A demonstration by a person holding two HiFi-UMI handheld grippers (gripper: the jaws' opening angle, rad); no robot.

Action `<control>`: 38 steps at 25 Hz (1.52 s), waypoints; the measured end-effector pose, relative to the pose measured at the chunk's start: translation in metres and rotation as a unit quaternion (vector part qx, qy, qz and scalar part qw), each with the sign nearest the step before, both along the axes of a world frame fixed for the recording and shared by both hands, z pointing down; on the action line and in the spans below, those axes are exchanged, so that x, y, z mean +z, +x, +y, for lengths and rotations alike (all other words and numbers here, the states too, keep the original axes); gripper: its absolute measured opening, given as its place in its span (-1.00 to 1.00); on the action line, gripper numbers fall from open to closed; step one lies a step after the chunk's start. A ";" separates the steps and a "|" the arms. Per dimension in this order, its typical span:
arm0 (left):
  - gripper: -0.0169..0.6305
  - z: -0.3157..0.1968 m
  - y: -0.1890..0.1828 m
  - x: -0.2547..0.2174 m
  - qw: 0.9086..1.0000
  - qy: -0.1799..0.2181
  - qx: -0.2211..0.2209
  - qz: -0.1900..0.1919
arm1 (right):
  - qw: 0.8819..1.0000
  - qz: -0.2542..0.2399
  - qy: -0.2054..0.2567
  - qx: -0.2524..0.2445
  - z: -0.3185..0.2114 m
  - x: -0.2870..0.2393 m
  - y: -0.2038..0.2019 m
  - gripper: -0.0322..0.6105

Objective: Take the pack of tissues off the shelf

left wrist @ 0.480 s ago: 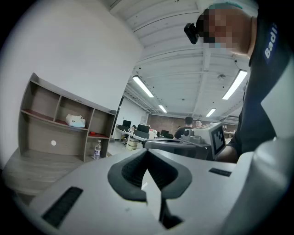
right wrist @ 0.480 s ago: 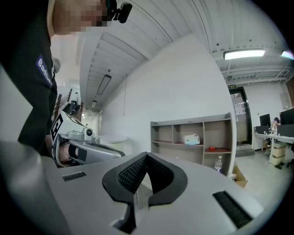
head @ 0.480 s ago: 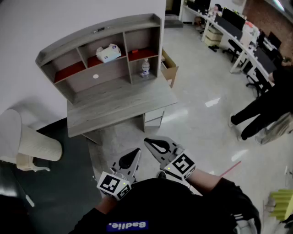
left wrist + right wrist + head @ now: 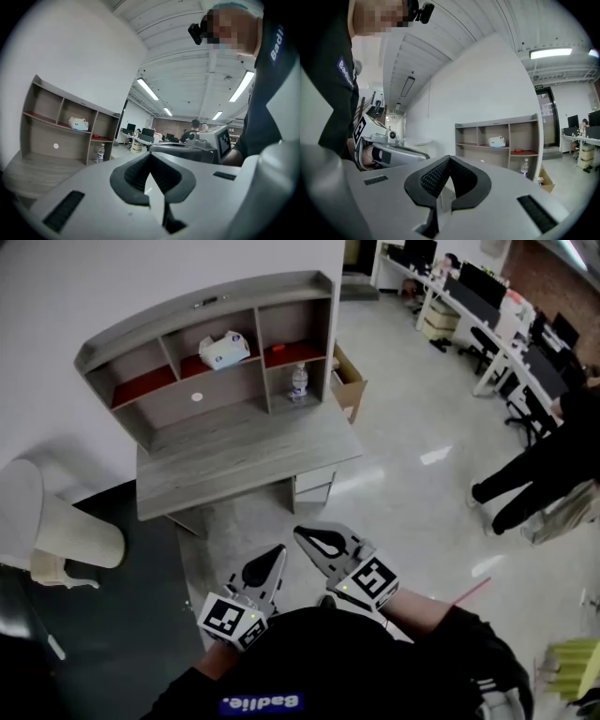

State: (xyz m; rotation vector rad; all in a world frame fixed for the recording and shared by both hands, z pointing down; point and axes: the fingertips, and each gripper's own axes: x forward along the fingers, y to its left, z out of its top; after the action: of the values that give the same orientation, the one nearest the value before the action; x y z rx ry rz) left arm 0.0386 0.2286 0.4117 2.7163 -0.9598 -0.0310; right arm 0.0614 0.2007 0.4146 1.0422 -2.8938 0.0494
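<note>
The pack of tissues point(image 4: 223, 349) is white and blue and lies in the upper middle compartment of the grey shelf unit point(image 4: 202, 301) on the desk point(image 4: 234, 460). It also shows as the tissues point(image 4: 78, 123) in the left gripper view and the tissues point(image 4: 497, 141) in the right gripper view. Both grippers are held close to my body, far from the desk. My left gripper point(image 4: 275, 557) is shut and empty, its tips point(image 4: 150, 161) meeting. My right gripper point(image 4: 309, 540) is shut and empty too, its jaws closed point(image 4: 449, 164).
A water bottle point(image 4: 298, 381) stands in the lower right compartment. A cardboard box point(image 4: 347, 382) sits on the floor right of the desk. A white ribbed bin point(image 4: 66, 535) lies at the left on a dark mat. A person in black point(image 4: 534, 470) stands at the right near office desks.
</note>
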 end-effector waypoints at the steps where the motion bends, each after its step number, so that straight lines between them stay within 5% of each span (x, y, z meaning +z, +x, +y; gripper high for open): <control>1: -0.95 -0.001 0.001 0.000 1.000 0.000 -0.001 0.000 | 1.000 0.000 -0.001 -0.001 -0.001 0.000 0.001 -0.81; 28: -0.96 -0.018 0.065 0.003 0.999 0.004 -0.043 -0.011 | 0.999 0.000 -0.003 -0.032 -0.017 0.008 0.073 -0.81; 38: -0.95 -0.052 0.066 0.009 1.000 -0.002 -0.025 -0.003 | 1.000 0.015 -0.014 -0.020 -0.045 0.020 0.075 -0.81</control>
State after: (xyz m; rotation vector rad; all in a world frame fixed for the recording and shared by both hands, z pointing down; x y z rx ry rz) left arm 0.1046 0.1769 0.4205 2.6885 -1.0287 -0.0312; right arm 0.1367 0.1558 0.4343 0.9727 -2.8767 0.0719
